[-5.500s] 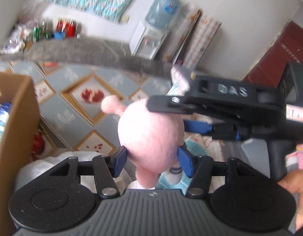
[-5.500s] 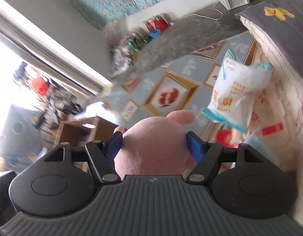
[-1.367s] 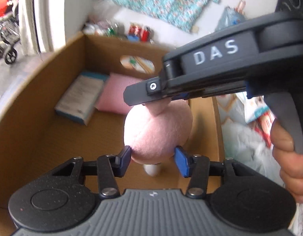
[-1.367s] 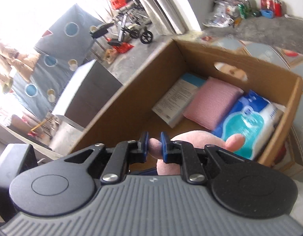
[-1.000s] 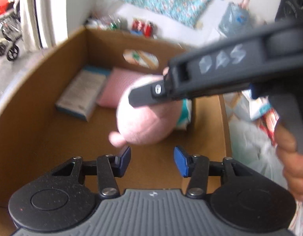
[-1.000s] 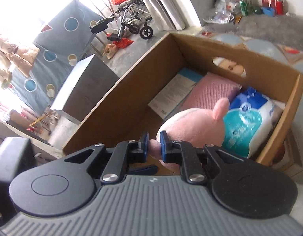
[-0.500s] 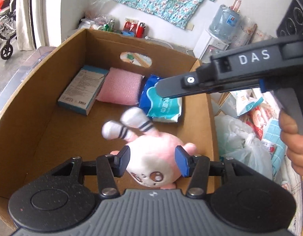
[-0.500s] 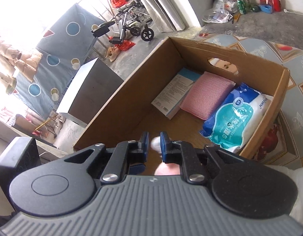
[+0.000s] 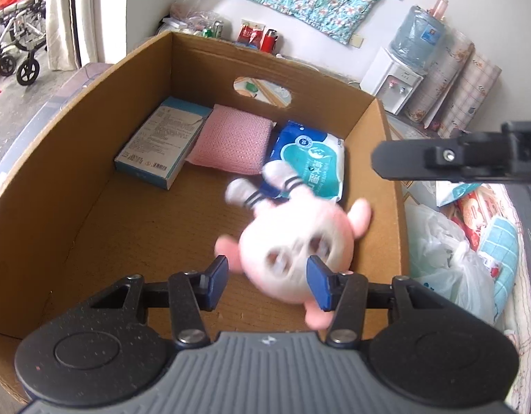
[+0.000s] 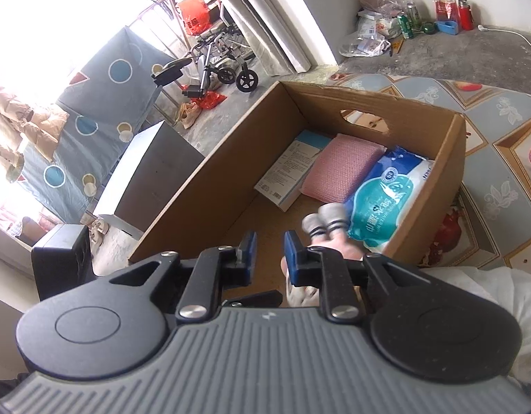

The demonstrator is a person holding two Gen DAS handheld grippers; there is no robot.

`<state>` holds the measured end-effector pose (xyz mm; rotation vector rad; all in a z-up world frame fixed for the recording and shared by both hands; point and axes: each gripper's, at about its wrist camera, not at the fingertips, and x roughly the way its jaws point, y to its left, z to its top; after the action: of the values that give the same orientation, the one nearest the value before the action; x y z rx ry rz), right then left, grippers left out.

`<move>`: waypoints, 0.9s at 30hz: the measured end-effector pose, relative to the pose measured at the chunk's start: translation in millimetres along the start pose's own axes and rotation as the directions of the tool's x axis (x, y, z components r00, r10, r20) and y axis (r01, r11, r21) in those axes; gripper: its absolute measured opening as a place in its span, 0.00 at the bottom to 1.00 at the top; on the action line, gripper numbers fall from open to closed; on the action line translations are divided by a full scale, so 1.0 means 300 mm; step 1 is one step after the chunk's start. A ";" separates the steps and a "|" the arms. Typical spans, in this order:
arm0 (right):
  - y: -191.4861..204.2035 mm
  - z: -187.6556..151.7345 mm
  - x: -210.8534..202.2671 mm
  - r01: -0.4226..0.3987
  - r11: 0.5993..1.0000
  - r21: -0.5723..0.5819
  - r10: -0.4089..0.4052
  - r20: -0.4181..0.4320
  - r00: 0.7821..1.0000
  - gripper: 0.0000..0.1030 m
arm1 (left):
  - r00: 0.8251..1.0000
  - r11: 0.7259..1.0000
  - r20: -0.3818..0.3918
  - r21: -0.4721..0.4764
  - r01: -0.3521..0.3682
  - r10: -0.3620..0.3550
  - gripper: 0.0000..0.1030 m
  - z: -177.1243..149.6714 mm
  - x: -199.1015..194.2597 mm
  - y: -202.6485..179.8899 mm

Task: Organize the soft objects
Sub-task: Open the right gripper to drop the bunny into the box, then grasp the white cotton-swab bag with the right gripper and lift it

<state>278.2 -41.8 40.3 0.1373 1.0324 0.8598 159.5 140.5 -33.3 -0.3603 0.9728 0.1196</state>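
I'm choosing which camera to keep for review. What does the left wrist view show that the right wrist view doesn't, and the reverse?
Only the left wrist view shows the plush's blurred face, the water dispenser, the floral cloth on the wall and the right gripper's arm reaching in from the side. Only the right wrist view shows the wheelchair outside, the dotted sheet and the patterned mat. Both show the box, with the booklet, pink pad and blue pack along its far end, and the plush's striped feet.
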 end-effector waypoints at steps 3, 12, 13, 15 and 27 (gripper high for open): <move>-0.018 -0.006 0.006 0.003 1.000 0.025 -0.003 0.000 1.000 0.19 | 1.000 1.000 -0.029 -0.028 -0.001 0.000 0.49 0.002 0.026 0.006; -0.046 -0.033 -0.020 0.000 0.997 0.077 -0.003 0.042 0.999 0.27 | 1.000 0.999 -0.030 -0.049 -0.005 0.003 0.49 0.004 0.023 0.001; -0.044 -0.042 -0.035 0.007 0.997 0.082 -0.012 0.061 0.998 0.33 | 1.000 0.999 -0.018 -0.046 -0.004 0.003 0.50 0.002 0.008 -0.003; -0.031 -0.076 -0.073 0.022 0.996 0.081 -0.031 0.115 0.993 0.45 | 1.000 0.999 0.017 -0.036 0.006 -0.005 0.55 -0.001 -0.026 -0.012; -0.045 -0.388 -0.321 0.127 0.966 0.226 -0.204 0.358 0.911 0.83 | 0.976 0.994 0.213 0.106 0.022 -0.045 0.77 -0.065 -0.224 -0.211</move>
<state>171.1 -149.3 38.5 0.3656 0.7484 0.5437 122.8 78.8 27.6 -0.2625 0.7551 0.0756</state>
